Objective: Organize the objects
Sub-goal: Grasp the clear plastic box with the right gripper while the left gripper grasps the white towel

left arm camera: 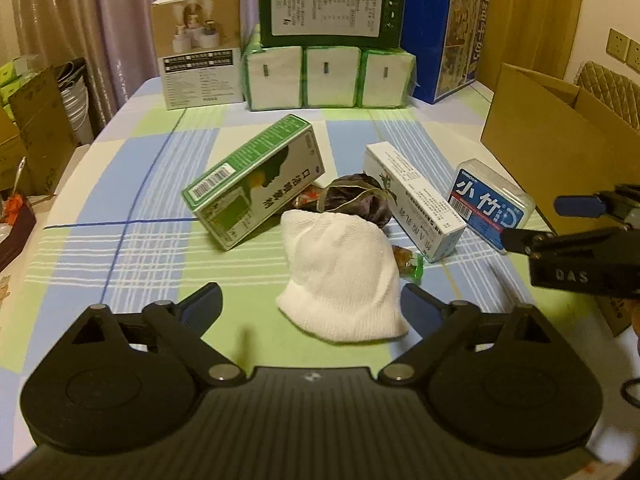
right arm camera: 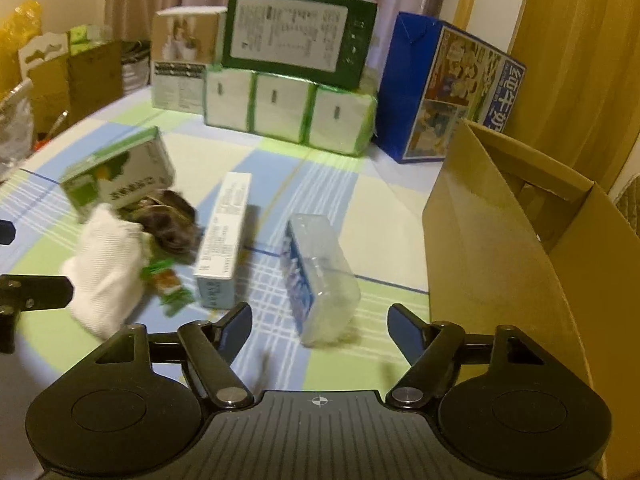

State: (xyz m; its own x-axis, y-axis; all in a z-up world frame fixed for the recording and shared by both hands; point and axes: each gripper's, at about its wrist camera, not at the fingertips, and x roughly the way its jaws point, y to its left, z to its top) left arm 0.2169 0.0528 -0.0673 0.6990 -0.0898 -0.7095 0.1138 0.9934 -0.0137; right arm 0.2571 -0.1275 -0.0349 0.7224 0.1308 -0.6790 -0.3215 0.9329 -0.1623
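Note:
A heap of small items lies mid-table: a green-and-white box (left arm camera: 256,186) (right arm camera: 116,172), a dark crumpled pouch (left arm camera: 356,196) (right arm camera: 172,220), a white knit cloth (left arm camera: 344,280) (right arm camera: 106,264), a long white box (left arm camera: 416,204) (right arm camera: 224,236), a clear plastic case with a blue label (left arm camera: 494,204) (right arm camera: 316,276) and a green-wrapped candy (left arm camera: 410,266) (right arm camera: 170,284). My left gripper (left arm camera: 312,306) is open just in front of the white cloth. My right gripper (right arm camera: 320,322) is open, the clear case just ahead between its fingers; in the left wrist view the right gripper (left arm camera: 532,220) reaches in beside that case.
An open cardboard box (left arm camera: 552,152) (right arm camera: 500,232) stands at the table's right edge. At the back are a white carton (left arm camera: 200,48), green tissue packs (left arm camera: 328,76) under a green box (left arm camera: 330,4), and a blue box (left arm camera: 444,36). Cartons and clutter stand left of the table.

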